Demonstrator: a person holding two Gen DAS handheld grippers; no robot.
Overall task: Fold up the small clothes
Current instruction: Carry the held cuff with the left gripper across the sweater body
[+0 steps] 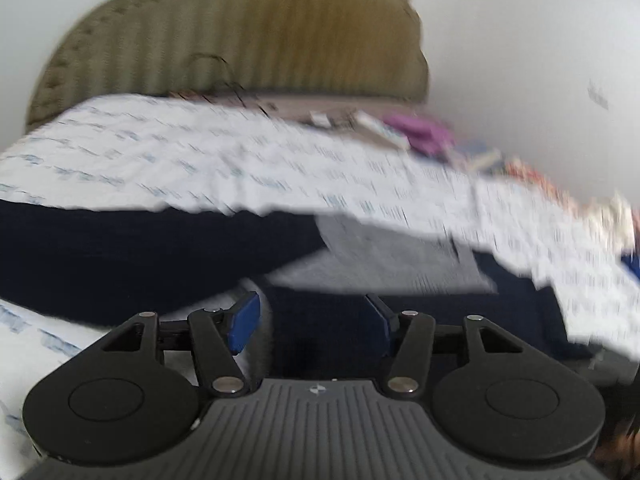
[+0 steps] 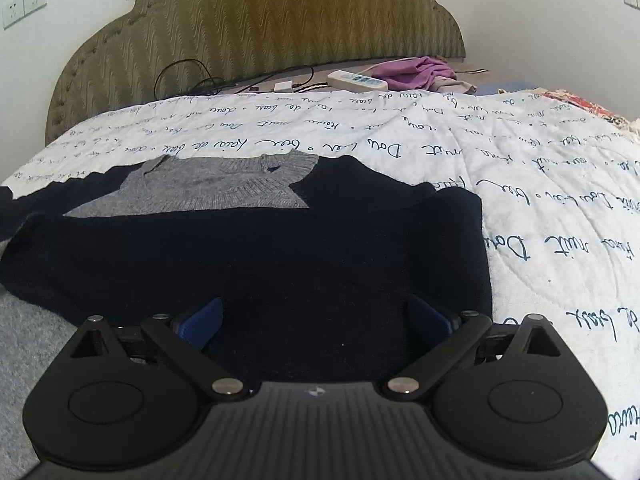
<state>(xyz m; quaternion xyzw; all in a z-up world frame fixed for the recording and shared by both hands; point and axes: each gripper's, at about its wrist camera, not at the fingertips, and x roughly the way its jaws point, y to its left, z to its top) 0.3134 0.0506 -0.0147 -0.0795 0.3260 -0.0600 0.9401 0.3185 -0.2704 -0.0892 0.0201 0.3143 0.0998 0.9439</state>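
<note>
A navy sweater with a grey knit collar and front panel lies flat on the white quilt with blue script. My right gripper is open, its blue pads spread wide just above the sweater's near part, holding nothing. In the blurred left wrist view the same navy sweater and its grey part lie ahead. My left gripper is open and low over the navy cloth, with nothing between its pads.
An olive padded headboard stands at the far end. A white power strip, black cables and a purple garment lie by it. A colourful patterned cloth sits at the right edge.
</note>
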